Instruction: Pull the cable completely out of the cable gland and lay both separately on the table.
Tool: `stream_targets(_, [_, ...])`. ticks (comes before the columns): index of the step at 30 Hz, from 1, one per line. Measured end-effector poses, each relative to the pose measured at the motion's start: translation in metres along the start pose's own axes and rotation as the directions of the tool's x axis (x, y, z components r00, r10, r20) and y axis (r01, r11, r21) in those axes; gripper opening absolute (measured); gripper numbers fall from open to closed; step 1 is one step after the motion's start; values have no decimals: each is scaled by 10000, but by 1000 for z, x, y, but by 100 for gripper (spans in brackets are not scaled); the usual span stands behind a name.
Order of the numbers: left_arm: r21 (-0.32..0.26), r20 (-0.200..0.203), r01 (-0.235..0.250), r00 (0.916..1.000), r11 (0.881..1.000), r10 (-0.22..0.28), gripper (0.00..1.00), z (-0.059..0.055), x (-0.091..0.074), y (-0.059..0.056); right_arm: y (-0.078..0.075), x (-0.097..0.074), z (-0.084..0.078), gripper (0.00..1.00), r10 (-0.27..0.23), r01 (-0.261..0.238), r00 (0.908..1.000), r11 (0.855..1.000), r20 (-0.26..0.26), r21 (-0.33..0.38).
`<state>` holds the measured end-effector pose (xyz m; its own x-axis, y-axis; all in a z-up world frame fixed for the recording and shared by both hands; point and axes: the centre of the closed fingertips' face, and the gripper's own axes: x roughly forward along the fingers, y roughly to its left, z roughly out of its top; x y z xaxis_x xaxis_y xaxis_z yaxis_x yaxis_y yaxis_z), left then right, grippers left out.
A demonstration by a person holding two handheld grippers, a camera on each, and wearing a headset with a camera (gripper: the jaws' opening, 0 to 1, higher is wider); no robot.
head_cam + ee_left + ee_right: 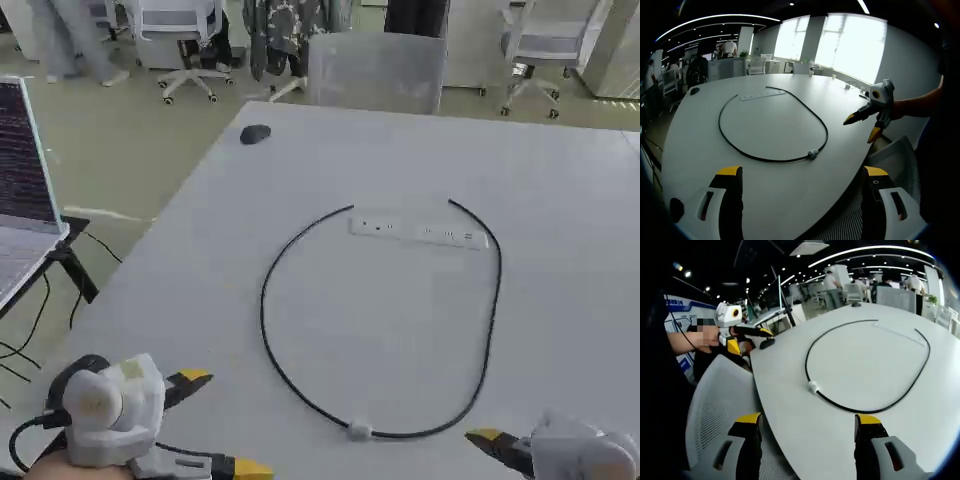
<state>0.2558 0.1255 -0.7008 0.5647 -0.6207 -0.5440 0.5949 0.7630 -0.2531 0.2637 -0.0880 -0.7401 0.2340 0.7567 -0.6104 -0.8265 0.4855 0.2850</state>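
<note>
The laptop (pixel 18 190) is cut by the head view's left edge, and the lines on its screen are too small to read. The right claw (pixel 492 442) runs off the bottom edge there, with one yellow tip inside the picture. The same edge cuts the left claw (pixel 230 422) at its lower body. The cable gland (pixel 359 431) on the cable (pixel 263 300) is too small for detail. Markings on the power strip (pixel 418 232) are illegible. The desk (pixel 560 150) continues past the right edge.
</note>
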Motion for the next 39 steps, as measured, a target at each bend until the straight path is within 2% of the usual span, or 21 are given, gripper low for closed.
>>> stream_targets(5, [19, 117, -66, 9999, 10000, 65, 95, 4, -1, 2, 3, 5, 1, 74, 145, -147, 9998, 9997, -127, -171])
stream_targets(13, [103, 99, -4, 10000, 9999, 3, 93, 4, -2, -1, 2, 6, 5, 74, 177, -178, 9998, 9997, -58, -170])
stream_targets(19, [288, -223, 25, 9997, 9996, -19, 92, -4, -1, -1, -5, 6, 3, 74, 88, -91, 9998, 9998, -168, -180])
stream_targets(28, [325, -224, 23, 9997, 9995, -16, 92, -5, -2, 0, -2, 14, 4, 73, 237, -252, 9990, 9989, -388, -392])
stream_targets(32, [395, -358, 43, 9994, 9992, -29, 92, -7, -3, 2, 1, 20, 7, 73, 316, -346, 9982, 9977, -508, -590])
stream_targets(39, [343, -399, 109, 9992, 9994, -96, 93, -11, -3, 6, -3, 30, 8, 73, 429, -474, 9967, 9967, -689, -652])
